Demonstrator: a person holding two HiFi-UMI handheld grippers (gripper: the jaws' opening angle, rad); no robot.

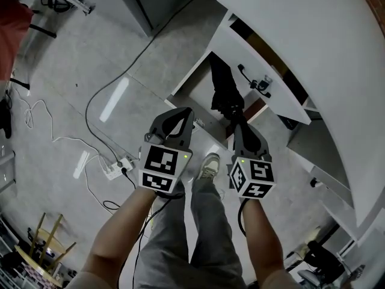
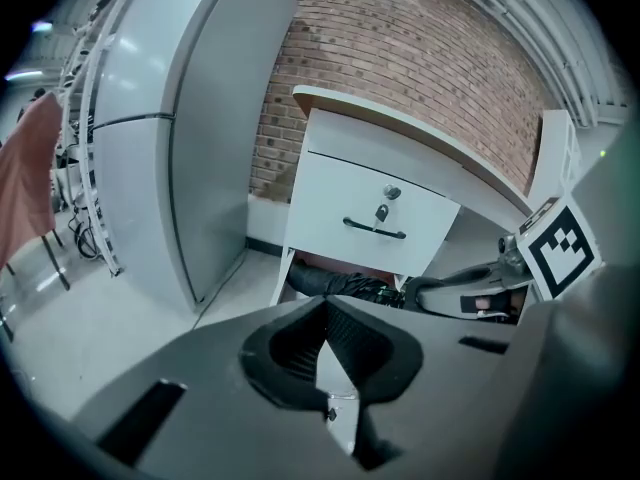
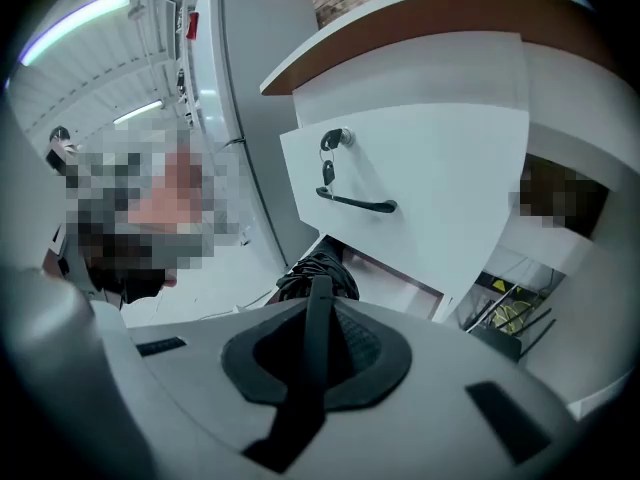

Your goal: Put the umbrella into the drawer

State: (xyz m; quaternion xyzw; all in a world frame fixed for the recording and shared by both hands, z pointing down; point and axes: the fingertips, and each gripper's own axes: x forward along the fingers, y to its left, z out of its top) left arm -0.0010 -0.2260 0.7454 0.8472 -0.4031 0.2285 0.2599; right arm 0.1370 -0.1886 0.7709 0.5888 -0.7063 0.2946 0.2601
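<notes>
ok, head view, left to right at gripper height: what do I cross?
power strip → left gripper → shoe → right gripper → desk top. The umbrella is left out: it overlaps the right gripper.

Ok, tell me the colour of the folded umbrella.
Black: the folded fabric umbrella shows best in the head view.

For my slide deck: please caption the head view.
The right gripper holds the black umbrella at the open drawer; the left gripper is alongside, shut.
</notes>
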